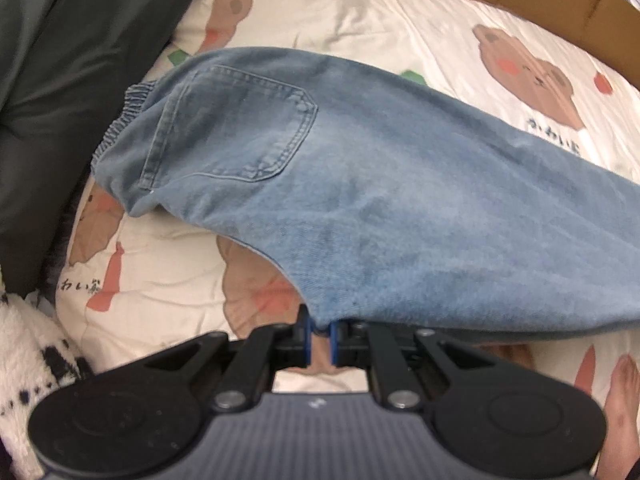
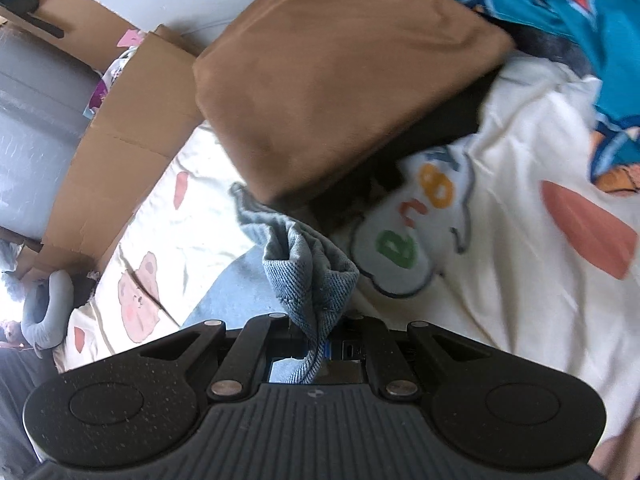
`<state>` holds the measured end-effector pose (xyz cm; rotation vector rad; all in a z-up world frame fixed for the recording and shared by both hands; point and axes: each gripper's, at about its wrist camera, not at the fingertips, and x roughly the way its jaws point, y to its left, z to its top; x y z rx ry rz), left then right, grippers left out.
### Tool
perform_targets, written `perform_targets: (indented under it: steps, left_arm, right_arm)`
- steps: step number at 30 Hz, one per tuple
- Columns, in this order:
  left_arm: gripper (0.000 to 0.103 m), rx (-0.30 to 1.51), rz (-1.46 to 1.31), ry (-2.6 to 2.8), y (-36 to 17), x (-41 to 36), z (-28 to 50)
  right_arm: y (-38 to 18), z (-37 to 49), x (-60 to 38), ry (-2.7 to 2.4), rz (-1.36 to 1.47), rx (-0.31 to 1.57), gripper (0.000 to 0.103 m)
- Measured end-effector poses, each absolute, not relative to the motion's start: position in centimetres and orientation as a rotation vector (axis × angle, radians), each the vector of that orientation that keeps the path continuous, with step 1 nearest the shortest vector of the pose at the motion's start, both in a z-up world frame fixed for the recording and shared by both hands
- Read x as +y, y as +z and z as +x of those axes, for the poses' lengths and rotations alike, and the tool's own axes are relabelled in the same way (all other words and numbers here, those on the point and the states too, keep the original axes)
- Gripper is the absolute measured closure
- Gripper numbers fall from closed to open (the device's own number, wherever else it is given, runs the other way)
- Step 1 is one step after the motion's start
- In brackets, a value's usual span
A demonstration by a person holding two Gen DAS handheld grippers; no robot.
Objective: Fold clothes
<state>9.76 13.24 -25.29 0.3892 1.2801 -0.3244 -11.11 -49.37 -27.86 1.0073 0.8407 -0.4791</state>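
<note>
Light blue jeans (image 1: 360, 184) lie across a cream bedsheet printed with bears (image 1: 172, 264); the back pocket and elastic waistband face up at the left. My left gripper (image 1: 321, 340) is shut on the near edge of the denim, blue pads pinching the fabric. In the right wrist view my right gripper (image 2: 320, 350) is shut on a bunched end of the jeans (image 2: 312, 276), which rises in folds from between its fingers. The rest of the denim trails down and left behind it.
A brown cushion (image 2: 340, 80) lies just beyond the right gripper, with teal printed fabric (image 2: 580, 20) past it. Cardboard (image 2: 120, 152) lines the bed's far edge. Dark bedding (image 1: 72, 80) lies left of the jeans. A bare foot (image 1: 620, 400) shows at lower right.
</note>
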Motion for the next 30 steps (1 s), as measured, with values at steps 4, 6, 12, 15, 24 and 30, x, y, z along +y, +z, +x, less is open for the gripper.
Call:
perform_targets:
  steps: [4,6,12,15,24,30]
  left_arm:
    - [0.095,1.285,0.383,-0.332,-25.2,13.4,10.2]
    - [0.095,1.293,0.377,-0.333,-25.3,13.7,10.3]
    - [0.095,1.298,0.374,-0.334,-25.6,13.7,11.0]
    - [0.095,1.306,0.373,-0.337,-25.7,13.7,11.4]
    - [0.094,1.372,0.372,-0.311,-27.6,12.1,11.6]
    - [0.094,1.415,0.356,-0.282,-29.4,11.9,12.6]
  right_arm:
    - [-28.5,-12.8,-49.0,-0.494,0.998,0.885,0.097]
    - [-28.8,-13.4,-48.9,-0.499,0.989,0.906,0.097]
    - [-29.2,-15.2,-48.3,-0.539,0.983,0.942,0.097]
    - [-29.5,-16.5,-48.0,-0.558,0.993,0.965,0.097]
    - [-32.7,-19.7,-47.5,-0.626,1.049,1.032,0.097]
    - [-35.0,-21.0,-48.2,-0.688,1.171,1.048,0.091]
